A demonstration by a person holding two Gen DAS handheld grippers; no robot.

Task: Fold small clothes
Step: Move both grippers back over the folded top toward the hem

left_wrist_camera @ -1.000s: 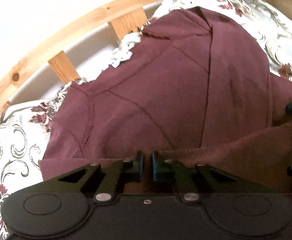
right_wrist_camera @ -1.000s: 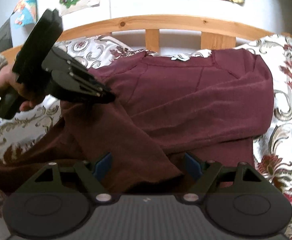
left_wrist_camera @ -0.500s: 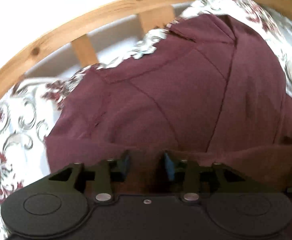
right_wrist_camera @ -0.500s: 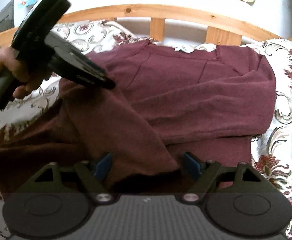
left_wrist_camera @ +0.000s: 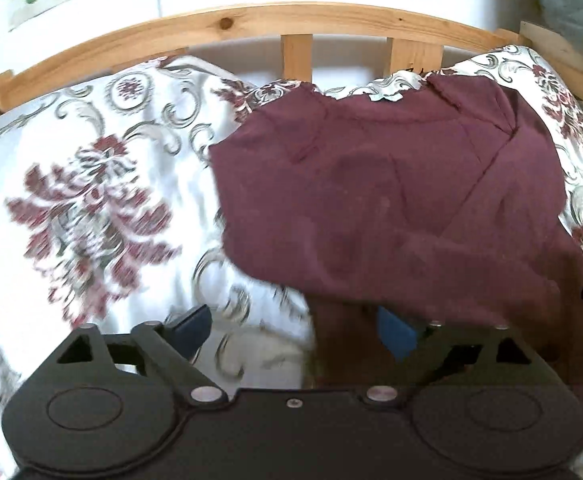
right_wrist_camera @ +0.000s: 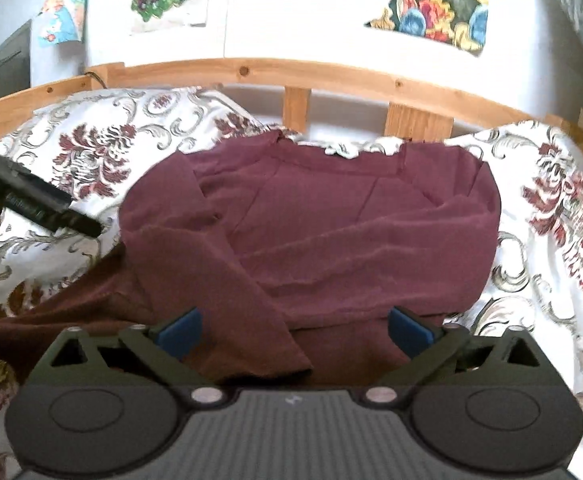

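Both grippers' fingers are spread and grip nothing: the left gripper (left_wrist_camera: 293, 334) has just released, the right gripper (right_wrist_camera: 295, 330) just widened above the maroon sweater (right_wrist_camera: 331, 232) on the floral bedspread (right_wrist_camera: 91, 152).

I see a matt maroon knit sweater (right_wrist_camera: 331, 236), smooth floral cloth bedspread (left_wrist_camera: 91, 208), bare knotty wooden headboard (right_wrist_camera: 251, 74) at twelve o'clock
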